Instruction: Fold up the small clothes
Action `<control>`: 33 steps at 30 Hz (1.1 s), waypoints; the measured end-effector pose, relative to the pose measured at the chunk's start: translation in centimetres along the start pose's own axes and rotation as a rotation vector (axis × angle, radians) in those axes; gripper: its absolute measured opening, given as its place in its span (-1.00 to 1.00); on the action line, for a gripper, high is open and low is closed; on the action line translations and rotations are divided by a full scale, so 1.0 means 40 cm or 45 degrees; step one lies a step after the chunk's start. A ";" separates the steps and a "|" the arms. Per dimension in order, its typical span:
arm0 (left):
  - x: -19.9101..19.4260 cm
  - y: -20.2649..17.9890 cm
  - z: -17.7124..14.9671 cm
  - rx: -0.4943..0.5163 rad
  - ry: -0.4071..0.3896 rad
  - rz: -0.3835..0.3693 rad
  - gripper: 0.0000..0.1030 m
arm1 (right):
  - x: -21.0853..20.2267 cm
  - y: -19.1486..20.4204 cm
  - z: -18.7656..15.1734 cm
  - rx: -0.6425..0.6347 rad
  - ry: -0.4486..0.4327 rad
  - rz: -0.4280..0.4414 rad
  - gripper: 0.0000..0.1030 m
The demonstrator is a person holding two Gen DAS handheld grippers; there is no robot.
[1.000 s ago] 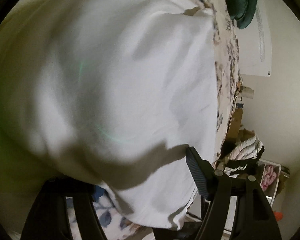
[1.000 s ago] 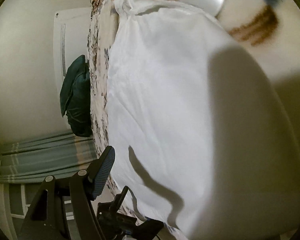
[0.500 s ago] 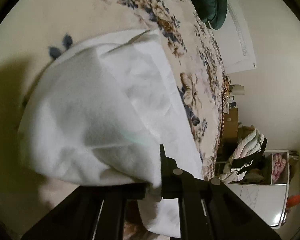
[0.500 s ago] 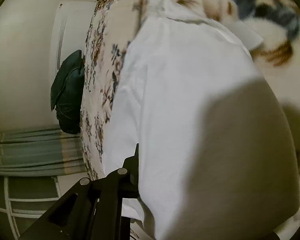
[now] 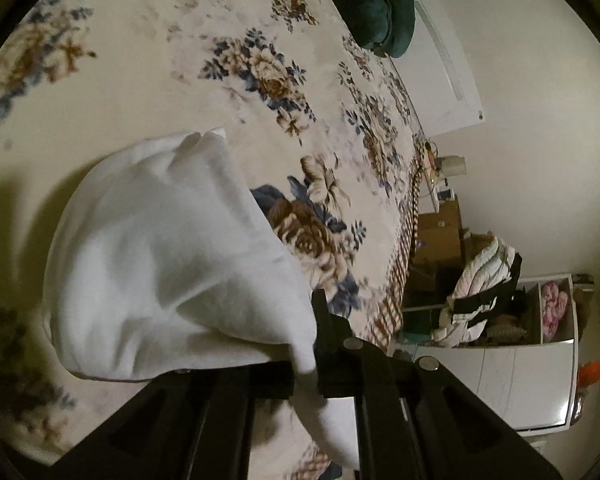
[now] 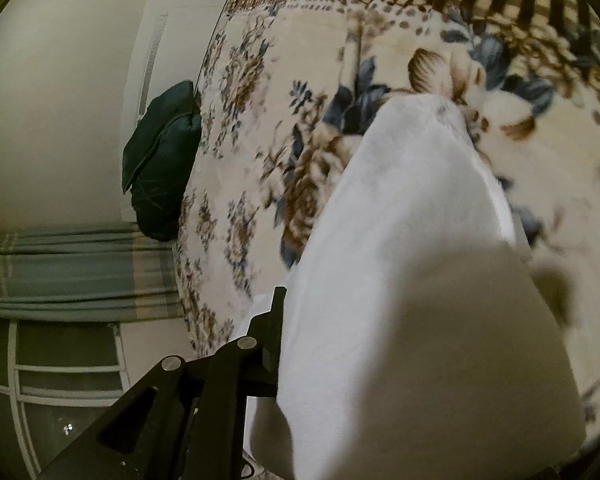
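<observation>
A small white garment (image 5: 160, 260) hangs bunched above the floral blanket (image 5: 260, 60) of a bed. My left gripper (image 5: 302, 360) is shut on one edge of it, and a flap of cloth droops below the jaws. In the right wrist view the same white garment (image 6: 400, 280) fills the lower right and drapes down toward the blanket (image 6: 240, 160). My right gripper (image 6: 284, 340) is shut on its other edge. Only one of its fingers (image 6: 276, 320) shows; the cloth hides the other.
A dark green pillow (image 5: 376, 0) lies at the head of the bed, also seen in the right wrist view as the pillow (image 6: 160, 160). A white shelf unit (image 5: 540, 340) with piled clothes stands beyond the bed's foot. A striped curtain (image 6: 80, 272) hangs by the wall.
Both grippers went from open over the flat garment to shut on its edges. They then rose, lifting the cloth off the blanket so more of the bed shows.
</observation>
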State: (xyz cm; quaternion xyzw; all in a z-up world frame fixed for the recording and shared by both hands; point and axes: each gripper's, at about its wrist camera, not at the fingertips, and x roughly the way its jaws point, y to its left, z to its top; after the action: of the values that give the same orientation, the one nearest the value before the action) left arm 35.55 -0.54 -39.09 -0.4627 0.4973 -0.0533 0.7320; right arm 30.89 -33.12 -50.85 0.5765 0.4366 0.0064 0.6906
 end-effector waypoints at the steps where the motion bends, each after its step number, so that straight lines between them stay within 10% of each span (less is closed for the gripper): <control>1: -0.026 -0.005 -0.008 0.002 0.009 0.013 -0.91 | -0.024 0.014 -0.017 0.003 0.017 -0.002 -0.78; 11: -0.197 0.049 -0.106 -0.076 0.199 0.229 -0.90 | -0.196 0.024 -0.205 0.117 0.197 -0.130 -0.78; 23: 0.222 -0.030 0.148 0.209 0.385 0.323 -0.81 | 0.054 -0.045 -0.045 0.279 0.134 -0.228 -0.66; 25: 0.302 -0.049 0.195 0.272 0.458 0.354 -0.65 | 0.120 -0.029 0.026 0.288 0.140 -0.236 -0.32; 27: 0.350 -0.075 0.227 0.358 0.454 0.376 -0.48 | 0.179 -0.013 0.088 0.271 0.156 -0.194 0.55; 30: 0.369 -0.110 0.244 0.451 0.444 0.366 -0.32 | 0.218 0.010 0.160 0.217 0.139 -0.190 0.65; 33: 0.322 -0.142 0.240 0.547 0.386 0.340 0.28 | 0.202 0.029 0.190 0.127 0.132 -0.226 0.78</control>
State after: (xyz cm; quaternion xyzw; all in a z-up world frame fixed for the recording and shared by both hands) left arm 51.64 -4.68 -42.95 -0.2143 0.6347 -0.1292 0.7312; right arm 41.11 -34.62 -55.08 0.5682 0.5209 -0.0468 0.6353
